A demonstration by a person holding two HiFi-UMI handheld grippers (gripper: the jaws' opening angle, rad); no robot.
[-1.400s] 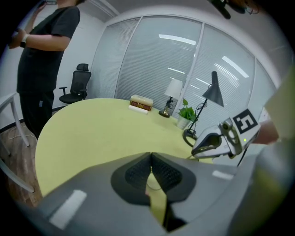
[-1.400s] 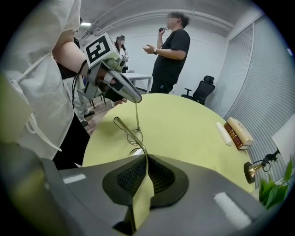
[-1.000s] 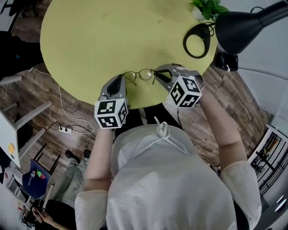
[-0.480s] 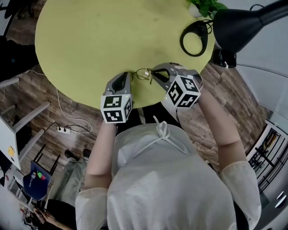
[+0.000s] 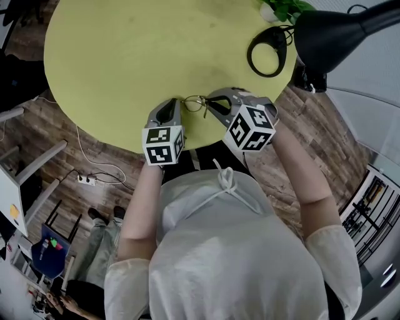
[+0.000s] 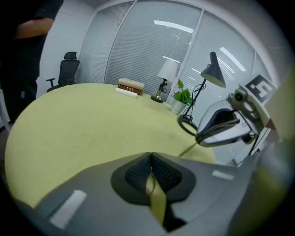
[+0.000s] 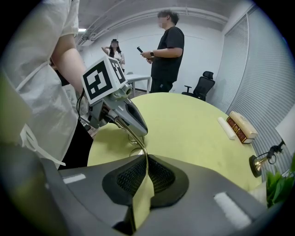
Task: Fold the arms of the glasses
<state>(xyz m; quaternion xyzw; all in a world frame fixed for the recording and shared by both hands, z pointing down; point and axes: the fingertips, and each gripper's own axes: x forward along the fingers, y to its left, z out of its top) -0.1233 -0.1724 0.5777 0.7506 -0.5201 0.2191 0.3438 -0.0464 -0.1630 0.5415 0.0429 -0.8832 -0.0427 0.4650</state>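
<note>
Thin metal-rimmed glasses (image 5: 194, 103) sit at the near edge of the round yellow-green table (image 5: 125, 50), held between both grippers. My left gripper (image 5: 177, 102) is shut on one thin arm of the glasses; in the left gripper view the wire shows pinched between the pads (image 6: 150, 167). My right gripper (image 5: 210, 101) is shut on the other arm (image 7: 134, 134), which curves from its pads up to the left gripper (image 7: 137, 128). The lenses (image 7: 135, 150) lie low over the table between the two grippers, which stand close together.
A black desk lamp (image 5: 331, 31) with a ring base (image 5: 270, 53) and a potted plant (image 5: 284, 7) stand at the table's far right. Books (image 7: 242, 125) and a small lamp (image 6: 163, 78) sit across the table. Two people (image 7: 166, 50) stand beyond it.
My left gripper has moved down and to the right, toward the right gripper, and the glasses between them now span less width. The right gripper has stayed put.
</note>
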